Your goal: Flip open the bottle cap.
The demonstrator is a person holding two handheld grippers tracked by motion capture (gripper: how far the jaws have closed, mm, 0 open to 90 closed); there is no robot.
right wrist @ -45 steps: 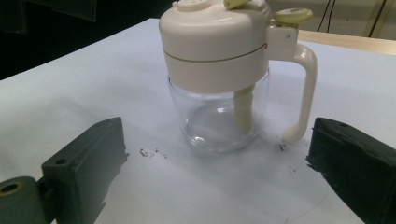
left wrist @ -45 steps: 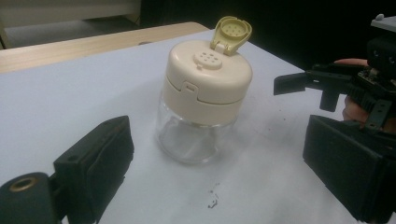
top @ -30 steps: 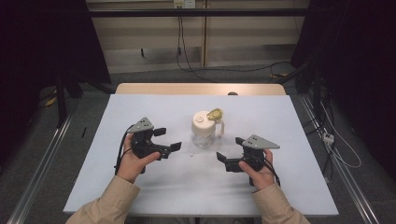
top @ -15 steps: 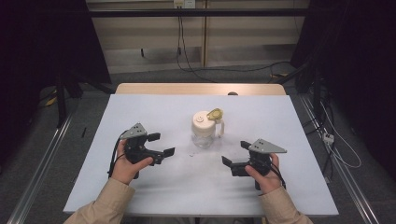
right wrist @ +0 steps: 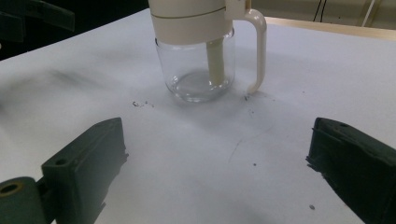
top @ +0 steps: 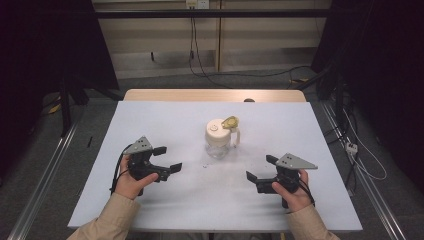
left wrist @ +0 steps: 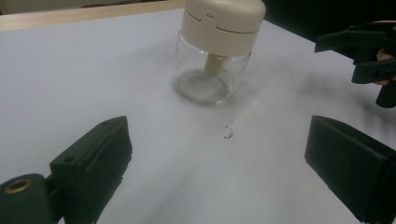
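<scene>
From my seat at the controls, the glass jar (top: 219, 142) stands upright near the middle of the white bench (top: 150, 115), capped by a cream lid (top: 218, 131) with a handle (top: 235, 137) on its right side and a yellowish flip tab (top: 230, 121) at about 1 o'clock on the lid. My left tool (top: 167, 159) sits at roughly 8 o'clock from the jar, jaws spread wide and holding nothing; my right tool (top: 257, 169) sits at about 4 o'clock, equally wide and empty. Both are well apart from the jar. In the left gripper view the jar (left wrist: 212, 65) looks empty apart from a cream tube (left wrist: 214, 64) hanging from the lid, and there are dark crumbs (left wrist: 228, 135) on the bench between tool and jar. I judge the main risk is the jar's light, smooth glass: if I close in from one side alone it could skid or tip rather than seat between the jaws. From the right gripper view the handle (right wrist: 258, 46) juts toward my approach line, so a careless reach could knock it and spin the jar. Squeezing the lid instead of the glass may pop it loose.
</scene>
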